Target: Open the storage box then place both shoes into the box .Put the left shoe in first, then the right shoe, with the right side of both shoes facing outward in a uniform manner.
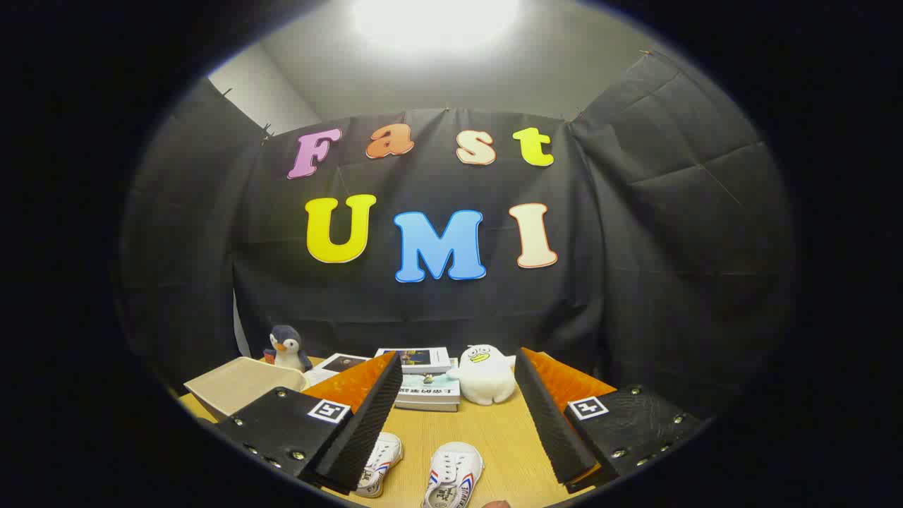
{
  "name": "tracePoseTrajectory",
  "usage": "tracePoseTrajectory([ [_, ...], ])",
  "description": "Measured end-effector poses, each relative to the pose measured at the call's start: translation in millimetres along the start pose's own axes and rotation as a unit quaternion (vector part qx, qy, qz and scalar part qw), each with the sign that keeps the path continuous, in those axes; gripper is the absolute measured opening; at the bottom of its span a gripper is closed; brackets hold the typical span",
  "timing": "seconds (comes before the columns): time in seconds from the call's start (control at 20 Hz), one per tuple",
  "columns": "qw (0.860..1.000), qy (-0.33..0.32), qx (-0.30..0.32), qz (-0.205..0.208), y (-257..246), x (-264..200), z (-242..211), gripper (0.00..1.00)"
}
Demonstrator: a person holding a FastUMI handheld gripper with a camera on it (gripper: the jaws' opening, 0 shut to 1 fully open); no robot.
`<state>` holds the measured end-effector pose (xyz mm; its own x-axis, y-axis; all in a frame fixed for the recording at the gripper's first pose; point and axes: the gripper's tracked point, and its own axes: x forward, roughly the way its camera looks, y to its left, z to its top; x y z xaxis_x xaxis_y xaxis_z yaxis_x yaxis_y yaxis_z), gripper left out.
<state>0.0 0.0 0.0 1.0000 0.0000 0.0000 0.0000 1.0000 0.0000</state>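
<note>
Gripper view: claw (451, 423) spread wide, empty; two white shoes (451, 480) on table (508, 430) between fingers.

The claw (455, 416) stands with fingers spread wide above the bench (508, 451). Two shoes (453, 483) lie side by side between the fingers, near their base. Beyond the fingertips sits a book stack (425, 384), a plush (487, 374) to its right. Far left: a tray (240, 384), a penguin (286, 348) behind it.
</note>
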Motion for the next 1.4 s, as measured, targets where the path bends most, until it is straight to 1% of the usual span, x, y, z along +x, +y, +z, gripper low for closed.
tracePoseTrajectory([
  [0.25, 1.0, -0.01, -0.005, 0.0, 0, -3, 6, 0.97],
  [0.4, 1.0, -0.018, -0.014, -0.008, -7, -8, 10, 0.97],
  [0.6, 1.0, -0.015, -0.01, -0.01, -9, -12, 8, 0.97],
  [0.95, 0.998, -0.037, -0.04, 0.01, 10, -20, 24, 0.97],
  [1.2, 0.999, -0.036, -0.028, 0.026, 28, -27, 22, 0.97],
  [1.4, 0.999, -0.04, -0.008, 0.029, 37, -30, 25, 0.97],
])
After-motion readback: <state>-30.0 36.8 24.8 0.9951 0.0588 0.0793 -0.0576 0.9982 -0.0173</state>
